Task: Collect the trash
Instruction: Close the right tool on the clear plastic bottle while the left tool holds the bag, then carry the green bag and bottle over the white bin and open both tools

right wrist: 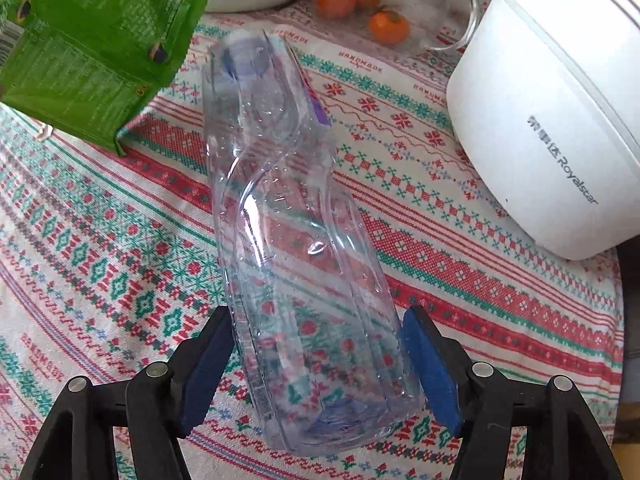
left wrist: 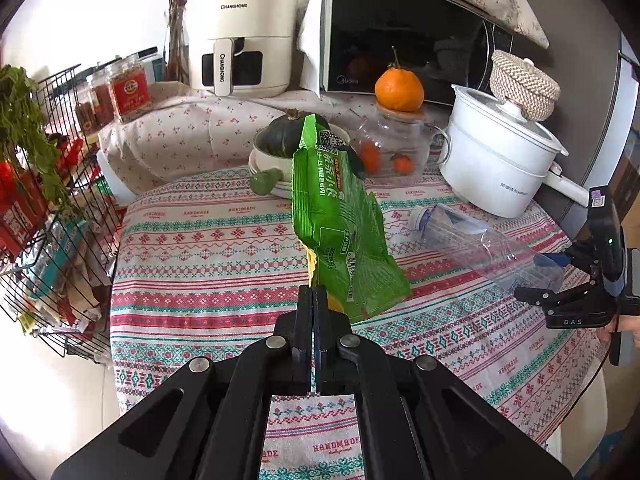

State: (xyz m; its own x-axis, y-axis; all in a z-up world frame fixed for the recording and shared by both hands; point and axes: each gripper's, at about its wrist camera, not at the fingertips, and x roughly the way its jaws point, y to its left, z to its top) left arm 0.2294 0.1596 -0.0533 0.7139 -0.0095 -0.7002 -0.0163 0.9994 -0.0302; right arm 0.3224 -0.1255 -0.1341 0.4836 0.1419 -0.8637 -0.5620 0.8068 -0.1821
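Green crinkled snack wrapper (left wrist: 340, 216), QR code printed, pinched in fully closed left gripper (left wrist: 312, 289) above "HANDMADE" tablecloth (left wrist: 208, 264). Right gripper (right wrist: 320, 364) jaws wide, straddling crushed clear plastic bottle (right wrist: 288, 240) beside Royalstar pot (right wrist: 552, 128); contact unclear.

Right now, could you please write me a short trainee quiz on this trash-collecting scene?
1. True or false: the left claw is shut on the green wrapper.
2. What lies between the right claw's pads? A) an orange B) the clear plastic bottle C) a spoon
3. Name the white item right of the bottle.

Key: 1 true; 2 B; 3 the white cooking pot.
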